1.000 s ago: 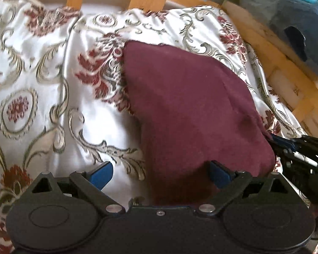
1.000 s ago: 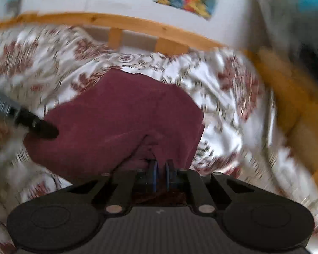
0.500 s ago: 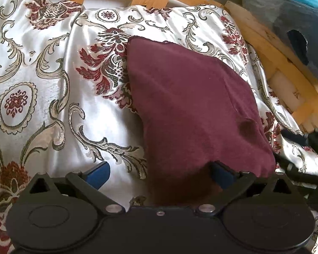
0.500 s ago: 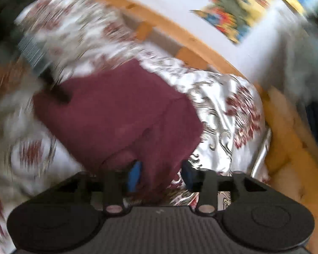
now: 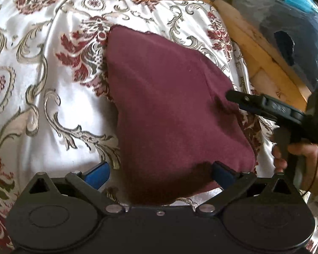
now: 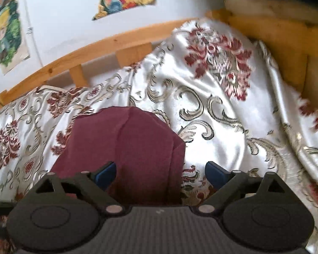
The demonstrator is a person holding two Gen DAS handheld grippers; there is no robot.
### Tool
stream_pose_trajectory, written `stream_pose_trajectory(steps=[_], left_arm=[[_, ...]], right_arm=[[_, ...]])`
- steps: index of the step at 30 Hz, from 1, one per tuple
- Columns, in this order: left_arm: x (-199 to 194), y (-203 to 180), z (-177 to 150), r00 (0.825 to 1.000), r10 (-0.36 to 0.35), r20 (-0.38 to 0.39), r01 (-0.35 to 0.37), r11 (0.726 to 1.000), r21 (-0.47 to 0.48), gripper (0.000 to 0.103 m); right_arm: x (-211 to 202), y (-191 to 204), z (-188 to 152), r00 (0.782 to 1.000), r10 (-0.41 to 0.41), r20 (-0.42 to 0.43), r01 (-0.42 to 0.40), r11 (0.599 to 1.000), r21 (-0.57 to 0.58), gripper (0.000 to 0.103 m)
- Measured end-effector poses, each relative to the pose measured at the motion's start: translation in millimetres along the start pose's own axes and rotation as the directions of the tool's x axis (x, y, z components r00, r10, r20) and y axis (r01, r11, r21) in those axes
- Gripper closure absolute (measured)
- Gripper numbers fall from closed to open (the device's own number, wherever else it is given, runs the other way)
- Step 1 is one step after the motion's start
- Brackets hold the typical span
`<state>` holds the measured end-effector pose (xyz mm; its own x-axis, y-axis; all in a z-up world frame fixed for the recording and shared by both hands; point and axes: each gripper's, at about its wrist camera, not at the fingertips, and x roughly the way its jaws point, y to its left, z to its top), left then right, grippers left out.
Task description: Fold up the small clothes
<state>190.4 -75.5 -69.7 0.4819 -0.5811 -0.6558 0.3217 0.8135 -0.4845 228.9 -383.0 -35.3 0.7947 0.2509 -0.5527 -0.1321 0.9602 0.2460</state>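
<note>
Item: maroon garment (image 5: 171, 110), small, lying folded on a floral satin bedspread (image 5: 38, 97) inside a wooden bed frame (image 6: 108, 44).
Left tongs (image 5: 160, 172): spread wide, straddling the garment's near edge, pads not pressing.
Right tongs (image 6: 161, 174): jaws had just been opening, the garment's near right corner between them, unclamped.
Handling: a clean release probably called for lifting both tongs clear without dragging the fold.
Containers: none seen.
</note>
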Motion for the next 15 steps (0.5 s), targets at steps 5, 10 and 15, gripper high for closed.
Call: stream_pose_trajectory(steps=[5,10,15], left_arm=[[2.3,3.9,0.9,1.0,-0.009,-0.016,0.008,1.0,-0.024,0.001],[4.1,7.8,1.6,0.999,-0.018,-0.029,0.017,0.999,-0.048,0.001],[5.3,9.9,0.8,0.999,-0.028,-0.027,0.026,0.998,-0.058,0.001]], right_arm=[[21.3,-3.1,3.9,0.999,0.023,-0.023,-0.022,0.999,0.036,0.0],[31.8,2.5,5.2,1.0,0.005,-0.026,-0.004,0.999,0.032,0.0],[38.6,2.9,5.3,1.0,-0.008,-0.029,0.008,1.0,0.018,0.0]])
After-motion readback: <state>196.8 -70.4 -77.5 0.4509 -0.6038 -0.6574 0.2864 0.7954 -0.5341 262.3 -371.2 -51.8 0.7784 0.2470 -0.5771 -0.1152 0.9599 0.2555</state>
